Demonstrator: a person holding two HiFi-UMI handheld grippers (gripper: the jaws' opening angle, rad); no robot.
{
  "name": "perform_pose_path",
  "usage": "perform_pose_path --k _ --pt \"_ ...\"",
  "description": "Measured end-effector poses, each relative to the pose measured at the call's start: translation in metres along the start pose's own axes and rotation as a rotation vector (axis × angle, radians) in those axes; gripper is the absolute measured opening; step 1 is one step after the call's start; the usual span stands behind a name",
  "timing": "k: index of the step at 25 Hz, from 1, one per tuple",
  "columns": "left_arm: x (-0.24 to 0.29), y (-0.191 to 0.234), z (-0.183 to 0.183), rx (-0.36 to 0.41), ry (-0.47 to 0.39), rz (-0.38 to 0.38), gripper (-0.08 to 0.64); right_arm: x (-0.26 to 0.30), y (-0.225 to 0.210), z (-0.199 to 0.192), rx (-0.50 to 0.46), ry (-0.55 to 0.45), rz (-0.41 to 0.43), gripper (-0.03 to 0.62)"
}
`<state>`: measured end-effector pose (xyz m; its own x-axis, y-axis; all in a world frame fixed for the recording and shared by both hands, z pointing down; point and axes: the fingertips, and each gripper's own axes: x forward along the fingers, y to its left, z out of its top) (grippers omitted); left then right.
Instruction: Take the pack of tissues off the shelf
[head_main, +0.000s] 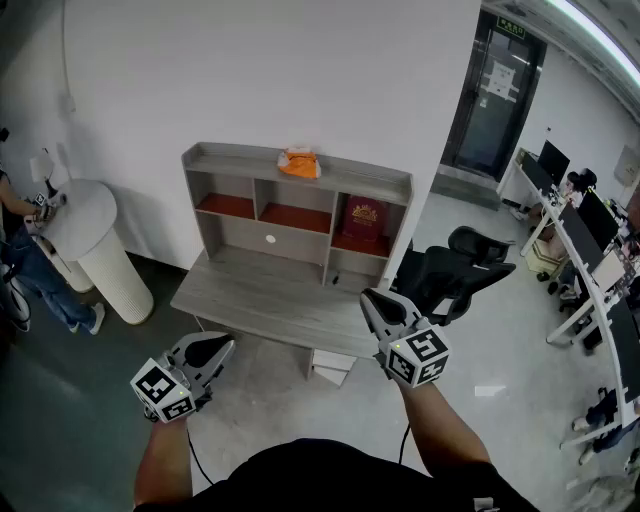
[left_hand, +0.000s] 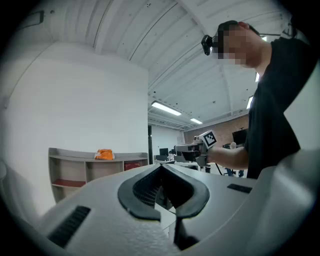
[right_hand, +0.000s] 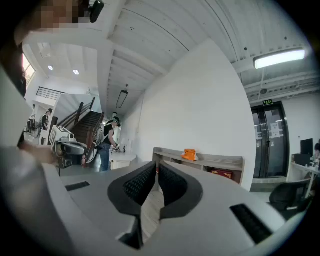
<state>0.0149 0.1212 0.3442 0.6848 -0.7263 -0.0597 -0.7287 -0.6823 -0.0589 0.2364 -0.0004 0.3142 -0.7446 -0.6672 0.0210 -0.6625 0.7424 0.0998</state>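
Approach step. Left gripper (head_main: 218, 348) and right gripper (head_main: 375, 302) closed, empty, well short of shelf (head_main: 232, 237). Next: open one, reach orange tissue pack (head_main: 299, 162) atop shelf.

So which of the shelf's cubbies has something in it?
The right-hand cubby: a dark red box stands in it. The two left of it show only red-brown floors; the orange tissue pack lies on top.

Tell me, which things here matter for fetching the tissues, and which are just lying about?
For the job:
orange pack of tissues, lying on top of the shelf
left gripper and right gripper, both shut and empty

Just lying about:
dark red box in the shelf's right compartment
desk
black office chair
white round stand
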Motion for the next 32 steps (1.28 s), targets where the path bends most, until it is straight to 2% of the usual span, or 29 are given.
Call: perform_pose_path --k 7,13,24,32 --pt "0.012 -0.003 -0.004 -0.002 0.025 0.018 0.017 -0.008 -0.016 -0.008 -0.004 0.026 -0.001 0.025" --pt "0.031 -0.019 -0.001 0.004 0.011 0.017 0.017 -0.018 -0.031 -0.013 -0.004 0.026 0.017 0.025" --pt "0.066 -0.047 -0.013 0.001 0.051 0.052 0.017 -0.036 -0.062 -0.028 0.051 0.002 0.051 0.025" --pt "0.07 -0.036 -0.018 -0.015 0.044 0.082 0.017 -0.029 -0.066 -0.039 0.045 0.033 0.069 0.025"
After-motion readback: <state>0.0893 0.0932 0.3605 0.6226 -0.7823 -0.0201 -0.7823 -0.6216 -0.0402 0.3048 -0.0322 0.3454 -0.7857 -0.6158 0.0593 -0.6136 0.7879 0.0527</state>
